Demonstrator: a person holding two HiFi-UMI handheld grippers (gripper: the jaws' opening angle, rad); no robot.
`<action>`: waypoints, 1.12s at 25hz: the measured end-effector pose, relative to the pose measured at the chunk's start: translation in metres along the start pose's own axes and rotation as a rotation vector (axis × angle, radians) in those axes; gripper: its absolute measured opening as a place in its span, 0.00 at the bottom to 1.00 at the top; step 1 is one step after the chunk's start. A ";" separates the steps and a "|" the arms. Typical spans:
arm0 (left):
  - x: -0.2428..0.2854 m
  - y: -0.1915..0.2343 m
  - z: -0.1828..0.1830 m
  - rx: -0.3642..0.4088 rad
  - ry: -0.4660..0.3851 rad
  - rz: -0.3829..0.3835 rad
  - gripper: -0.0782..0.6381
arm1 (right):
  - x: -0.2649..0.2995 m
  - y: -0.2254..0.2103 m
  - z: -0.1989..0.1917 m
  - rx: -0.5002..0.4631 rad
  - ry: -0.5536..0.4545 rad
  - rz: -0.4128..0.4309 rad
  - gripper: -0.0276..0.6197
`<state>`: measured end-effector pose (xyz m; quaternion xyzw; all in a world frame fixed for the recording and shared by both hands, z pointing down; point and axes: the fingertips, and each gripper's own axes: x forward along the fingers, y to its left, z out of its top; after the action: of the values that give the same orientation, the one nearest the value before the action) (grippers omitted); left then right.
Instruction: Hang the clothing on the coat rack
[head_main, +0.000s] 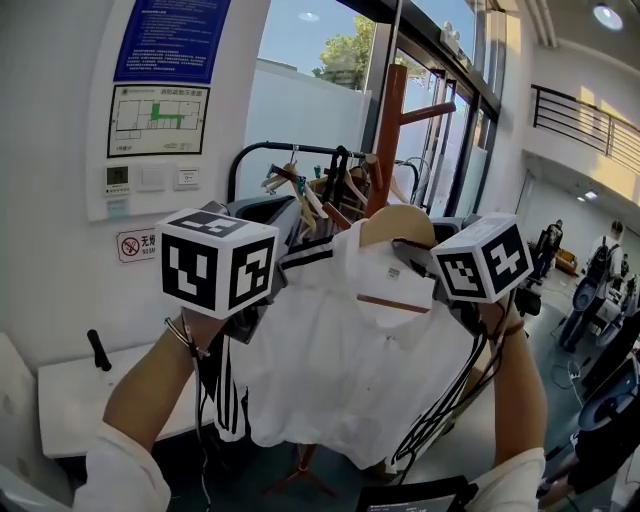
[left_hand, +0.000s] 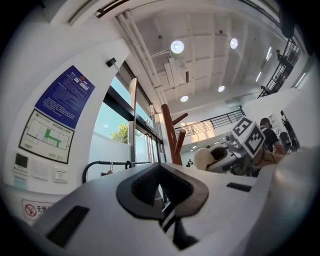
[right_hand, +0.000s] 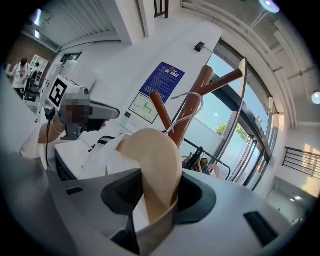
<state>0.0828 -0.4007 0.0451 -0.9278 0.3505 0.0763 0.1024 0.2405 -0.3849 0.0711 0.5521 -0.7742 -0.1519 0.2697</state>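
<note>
Shirt (head_main: 350, 370) is held up in front of the rack (head_main: 385, 130). It's light and limp, so carry it by the stiff wooden hanger (right_hand: 152, 165), where your right gripper (right_hand: 157, 197) is clamped. Your left gripper (left_hand: 162, 195) is pinched on striped cloth, which may slip, so don't tug.

a white table (head_main: 70, 400) is standing against the wall at lower left, with a black handle-like object (head_main: 99, 350) resting tilted on it. a wooden coat rack (head_main: 385, 140) is rising from the floor (head_main: 548, 345), and a black rail (head_main: 290, 147) just beside it is carrying wooden hangers (head_main: 305, 195).
</note>
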 end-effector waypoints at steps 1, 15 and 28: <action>-0.001 -0.001 0.002 -0.002 -0.005 -0.003 0.12 | 0.004 0.000 0.001 -0.002 0.006 0.004 0.32; 0.003 -0.005 -0.015 -0.036 0.006 -0.021 0.12 | 0.039 0.004 0.000 -0.014 0.073 0.060 0.31; 0.012 -0.001 -0.044 -0.089 0.007 -0.042 0.12 | 0.060 0.006 -0.011 -0.009 0.089 0.083 0.31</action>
<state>0.0952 -0.4179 0.0855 -0.9388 0.3278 0.0864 0.0613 0.2275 -0.4379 0.0979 0.5245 -0.7829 -0.1196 0.3123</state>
